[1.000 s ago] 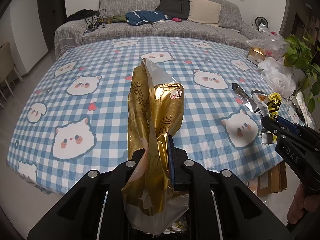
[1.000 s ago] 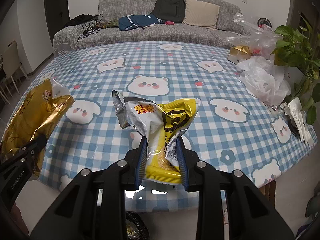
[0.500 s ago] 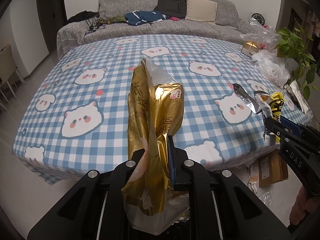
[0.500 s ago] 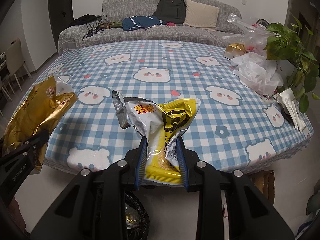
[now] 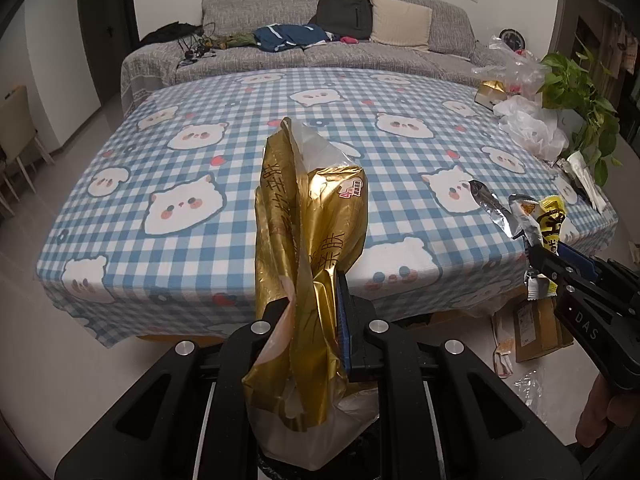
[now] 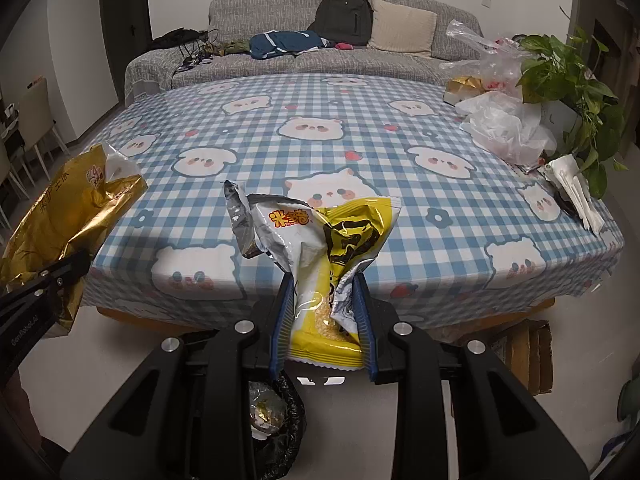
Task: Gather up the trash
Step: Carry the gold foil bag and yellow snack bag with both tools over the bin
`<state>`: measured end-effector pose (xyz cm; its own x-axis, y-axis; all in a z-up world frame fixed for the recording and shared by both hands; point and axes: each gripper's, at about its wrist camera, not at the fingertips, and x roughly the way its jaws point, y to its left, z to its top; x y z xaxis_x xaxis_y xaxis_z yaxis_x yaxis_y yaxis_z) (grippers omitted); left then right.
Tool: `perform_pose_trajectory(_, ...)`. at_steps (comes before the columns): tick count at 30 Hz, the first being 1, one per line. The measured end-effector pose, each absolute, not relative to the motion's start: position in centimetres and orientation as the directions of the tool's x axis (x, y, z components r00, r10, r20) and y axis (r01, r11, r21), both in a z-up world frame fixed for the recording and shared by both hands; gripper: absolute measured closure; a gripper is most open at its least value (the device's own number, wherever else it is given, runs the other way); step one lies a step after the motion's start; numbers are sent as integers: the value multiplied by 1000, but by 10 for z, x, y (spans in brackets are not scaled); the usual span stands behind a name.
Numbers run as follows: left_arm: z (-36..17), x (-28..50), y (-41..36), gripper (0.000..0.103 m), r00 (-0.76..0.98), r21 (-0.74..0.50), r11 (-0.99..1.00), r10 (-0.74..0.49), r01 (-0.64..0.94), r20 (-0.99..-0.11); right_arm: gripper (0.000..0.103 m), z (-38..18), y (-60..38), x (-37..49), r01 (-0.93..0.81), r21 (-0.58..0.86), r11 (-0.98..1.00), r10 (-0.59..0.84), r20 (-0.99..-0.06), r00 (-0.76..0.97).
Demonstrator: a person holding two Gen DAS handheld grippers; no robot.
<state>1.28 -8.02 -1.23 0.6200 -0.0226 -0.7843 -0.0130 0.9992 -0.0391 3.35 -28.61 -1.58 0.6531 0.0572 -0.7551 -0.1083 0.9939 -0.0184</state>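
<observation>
My left gripper (image 5: 310, 304) is shut on a crumpled gold foil bag (image 5: 308, 232) and holds it in the air in front of the table's near edge; the bag also shows in the right wrist view (image 6: 68, 216). My right gripper (image 6: 324, 304) is shut on a yellow and silver snack wrapper (image 6: 320, 248), also off the table; that wrapper also shows in the left wrist view (image 5: 536, 220). Below the right gripper a black-lined trash bin (image 6: 276, 412) stands on the floor with shiny wrappers inside.
The table (image 6: 360, 128) has a blue checked cloth with bear prints. At its right edge lie white plastic bags (image 6: 508, 128), a gold box (image 6: 464, 86), white packets (image 6: 576, 188) and a potted plant (image 6: 568, 76). Cardboard boxes (image 6: 524, 352) sit under the table. A grey sofa (image 6: 320, 48) stands behind.
Both grippers have pulled back and away from the table with their wrappers still held. The table's near edge and the floor below have come into view.
</observation>
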Motion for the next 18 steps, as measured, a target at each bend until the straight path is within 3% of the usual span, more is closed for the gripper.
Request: perform_pose_trajectory(18,-51,-40,-68,89,582,-47,998,-11,-48,-813,75,-52,-291,-21,-126,0,992,80,-773,629)
